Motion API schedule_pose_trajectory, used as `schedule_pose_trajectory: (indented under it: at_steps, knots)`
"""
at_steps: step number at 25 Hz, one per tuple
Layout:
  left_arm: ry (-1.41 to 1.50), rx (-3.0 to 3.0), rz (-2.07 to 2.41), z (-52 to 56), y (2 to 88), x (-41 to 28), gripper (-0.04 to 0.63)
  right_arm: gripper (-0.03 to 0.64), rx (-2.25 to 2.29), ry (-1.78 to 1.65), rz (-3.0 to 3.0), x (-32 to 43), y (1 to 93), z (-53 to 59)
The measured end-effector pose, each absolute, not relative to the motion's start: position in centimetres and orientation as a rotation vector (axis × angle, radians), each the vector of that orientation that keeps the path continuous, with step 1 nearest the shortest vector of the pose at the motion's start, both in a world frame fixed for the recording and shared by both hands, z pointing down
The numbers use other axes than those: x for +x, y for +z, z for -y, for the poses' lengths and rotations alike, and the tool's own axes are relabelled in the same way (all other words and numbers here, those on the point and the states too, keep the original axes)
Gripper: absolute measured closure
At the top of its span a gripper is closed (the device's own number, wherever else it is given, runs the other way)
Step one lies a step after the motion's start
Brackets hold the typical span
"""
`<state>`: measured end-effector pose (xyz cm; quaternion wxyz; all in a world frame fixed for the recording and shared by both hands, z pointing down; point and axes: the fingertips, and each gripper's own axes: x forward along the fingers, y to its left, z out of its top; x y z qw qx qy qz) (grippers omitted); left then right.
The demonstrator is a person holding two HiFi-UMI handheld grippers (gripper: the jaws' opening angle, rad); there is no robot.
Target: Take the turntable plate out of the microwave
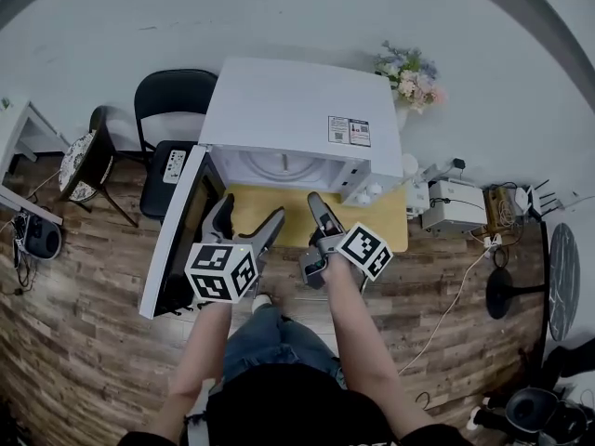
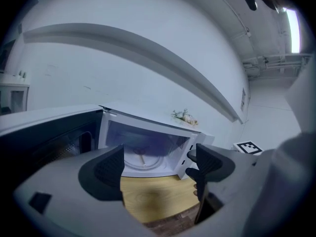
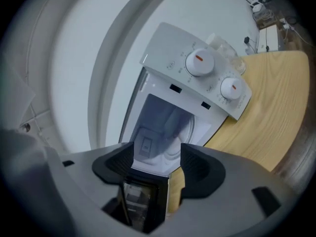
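Turntable plate status: not grabbed yet; looks like the reach-in step.
Left gripper: jaws spread wide with nothing in them, pointed at the open cavity from just outside.
Right gripper: rolled onto its side, jaws apart, nothing pinched.
Plate spot: lying flat on the cavity floor of the microwave, well short of both grippers.
Door: swung open on the left, out of the way.
Next move: my guess is one gripper goes in low, gets a jaw under the rim and pinches. It's probably glass, so slippery.
Hard to see: the head view only catches the plate's back arc; the roller ring underneath can't be made out.
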<state>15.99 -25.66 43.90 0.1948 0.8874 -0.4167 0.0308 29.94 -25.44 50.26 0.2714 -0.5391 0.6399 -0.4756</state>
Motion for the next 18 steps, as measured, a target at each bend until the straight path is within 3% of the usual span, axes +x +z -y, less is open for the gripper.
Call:
schedule_pose_trajectory:
  at_steps: [18]
  knots:
    - [0.086, 2.435, 1.060, 29.5, 47.5, 16.7, 0.130, 0.321, -1.322, -1.469, -1.412, 30.2, 57.3, 32.4]
